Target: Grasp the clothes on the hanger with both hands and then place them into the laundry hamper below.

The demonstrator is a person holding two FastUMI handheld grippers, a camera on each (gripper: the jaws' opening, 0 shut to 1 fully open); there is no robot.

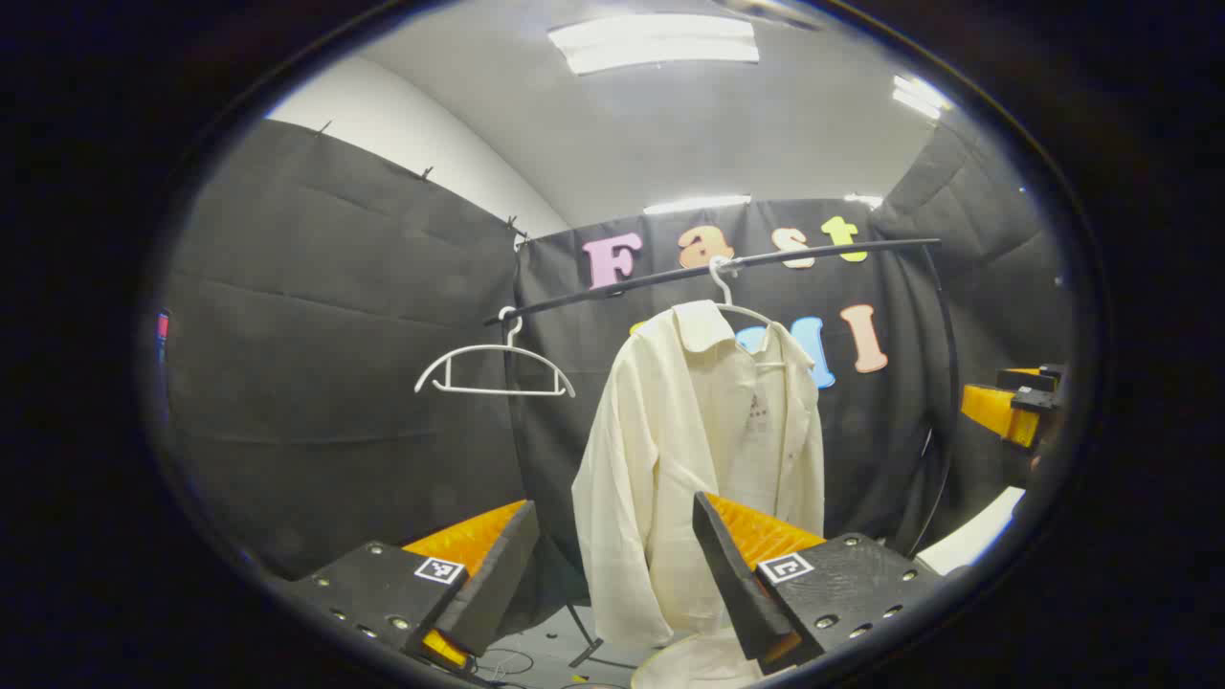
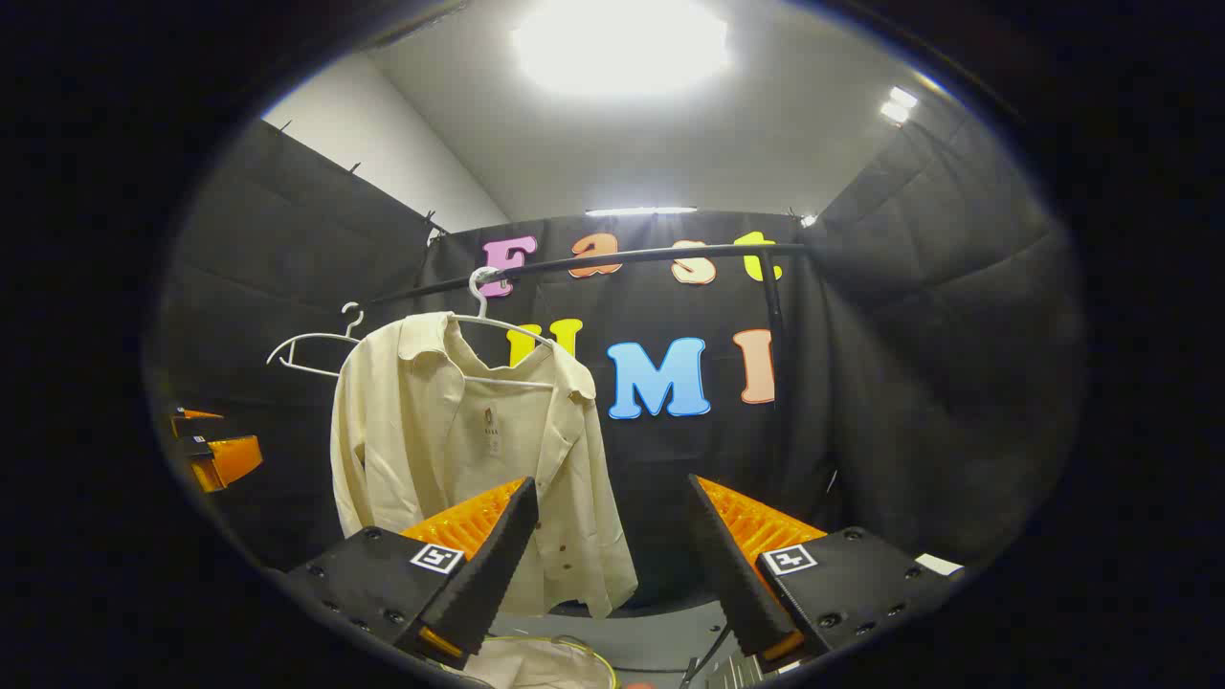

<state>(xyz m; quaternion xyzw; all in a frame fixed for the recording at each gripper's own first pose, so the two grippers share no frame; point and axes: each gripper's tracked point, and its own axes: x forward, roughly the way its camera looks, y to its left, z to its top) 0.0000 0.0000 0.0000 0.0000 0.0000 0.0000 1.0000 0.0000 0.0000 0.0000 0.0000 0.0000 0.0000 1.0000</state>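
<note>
Shirt: cream long-sleeved cloth shirt [image 1: 703, 459] draped on a white wire hanger [image 1: 732, 297] from the black rail [image 1: 718, 271], ahead of both grippers.
Left gripper [image 1: 612, 565]: fingers spread, holding nothing, short of the shirt.
Right gripper [image 2: 612, 560]: spread, holding nothing, the shirt ahead to its left.
Hamper: pale rim [image 1: 689, 665] below the shirt, likely the drop target.
Spare: bare white hanger [image 1: 493, 368] farther left along the rail.

Both the left tool [image 1: 612, 565] and right tool [image 2: 612, 565] point forward, fingers spread wide, gripping nothing.
</note>
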